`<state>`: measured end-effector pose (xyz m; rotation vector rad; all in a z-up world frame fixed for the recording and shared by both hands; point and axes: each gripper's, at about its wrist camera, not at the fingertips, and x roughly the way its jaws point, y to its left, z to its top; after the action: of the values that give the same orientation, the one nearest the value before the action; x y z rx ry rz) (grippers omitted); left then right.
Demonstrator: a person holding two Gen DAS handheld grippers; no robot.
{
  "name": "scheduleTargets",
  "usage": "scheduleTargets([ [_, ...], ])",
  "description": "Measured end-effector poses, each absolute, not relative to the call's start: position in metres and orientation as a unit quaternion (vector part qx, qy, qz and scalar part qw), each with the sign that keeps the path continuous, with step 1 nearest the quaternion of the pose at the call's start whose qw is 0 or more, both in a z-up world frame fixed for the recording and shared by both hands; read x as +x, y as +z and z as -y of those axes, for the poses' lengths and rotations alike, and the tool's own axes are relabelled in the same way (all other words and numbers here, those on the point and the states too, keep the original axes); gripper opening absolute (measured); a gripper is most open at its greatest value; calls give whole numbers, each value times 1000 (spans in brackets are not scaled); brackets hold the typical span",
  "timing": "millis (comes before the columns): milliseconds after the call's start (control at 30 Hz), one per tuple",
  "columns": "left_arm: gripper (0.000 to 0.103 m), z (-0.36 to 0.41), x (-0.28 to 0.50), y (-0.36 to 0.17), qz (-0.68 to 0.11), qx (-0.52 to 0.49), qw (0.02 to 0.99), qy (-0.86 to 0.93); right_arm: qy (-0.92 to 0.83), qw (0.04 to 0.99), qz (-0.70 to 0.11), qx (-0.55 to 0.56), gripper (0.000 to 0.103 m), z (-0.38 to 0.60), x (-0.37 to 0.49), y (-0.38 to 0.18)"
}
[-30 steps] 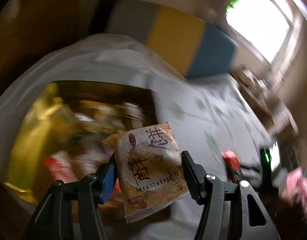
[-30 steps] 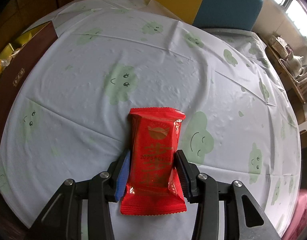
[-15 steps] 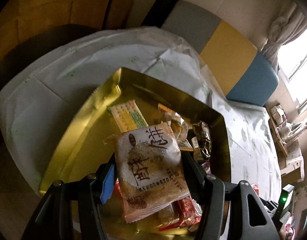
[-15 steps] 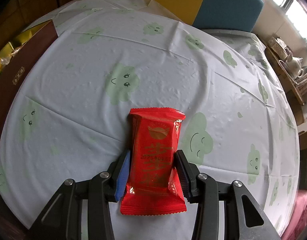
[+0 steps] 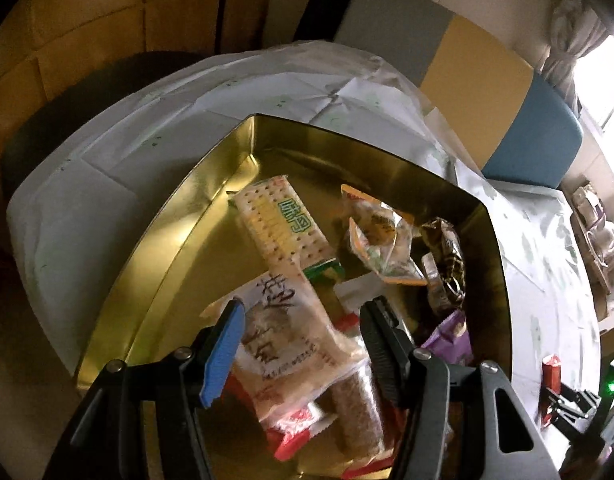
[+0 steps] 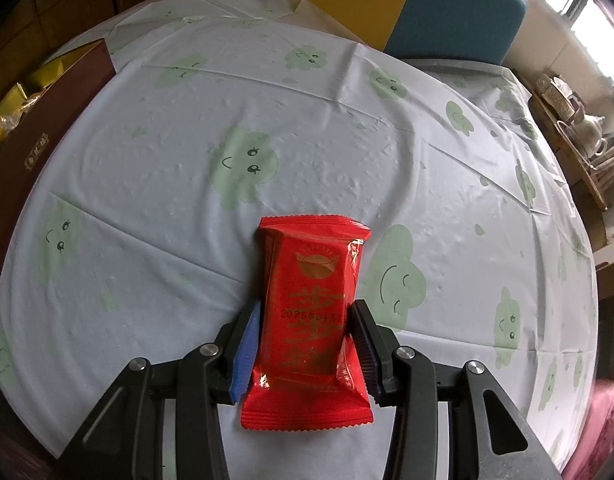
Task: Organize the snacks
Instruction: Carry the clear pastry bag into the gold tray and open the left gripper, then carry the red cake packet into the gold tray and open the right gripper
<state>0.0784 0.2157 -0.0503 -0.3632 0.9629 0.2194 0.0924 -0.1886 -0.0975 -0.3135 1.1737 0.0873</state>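
Showing gold inside on tray (image 5: 179, 240), dark brown outside (image 6: 39, 128). Lying in it: cracker pack (image 5: 283, 224) cream with dot grid, yellow stripe, green label; tan packet (image 5: 291, 332) with dark brown brush lettering; clear-and-orange wrapper (image 5: 381, 240); brown wrapper (image 5: 447, 264); purple pack (image 5: 451, 336). Covering table: pale blue-white cloth (image 6: 347, 152) printing light green smiling clouds. Sitting on it: red packet (image 6: 311, 320) with gold lettering and ingot emblem. Wearing blue pad on one black finger, both grippers (image 5: 303, 344) (image 6: 305, 344). Standing behind: bench (image 5: 479, 72) in grey, yellow, blue blocks.
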Motion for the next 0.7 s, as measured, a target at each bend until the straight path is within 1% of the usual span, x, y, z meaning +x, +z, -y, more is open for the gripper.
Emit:
scheduleTargets([
  [133,54,-204,74,-57,-468,-155,866,87,40,821,-550,-151,46,188,92,-98],
  [433,54,-167,67,-50,-457,-80,882,79,41,821,-547,-160,42,186,89,-97],
  [700,54,-148,54,-39,-443,-61,891,77,41,821,-547,-161,42,186,88,-97],
])
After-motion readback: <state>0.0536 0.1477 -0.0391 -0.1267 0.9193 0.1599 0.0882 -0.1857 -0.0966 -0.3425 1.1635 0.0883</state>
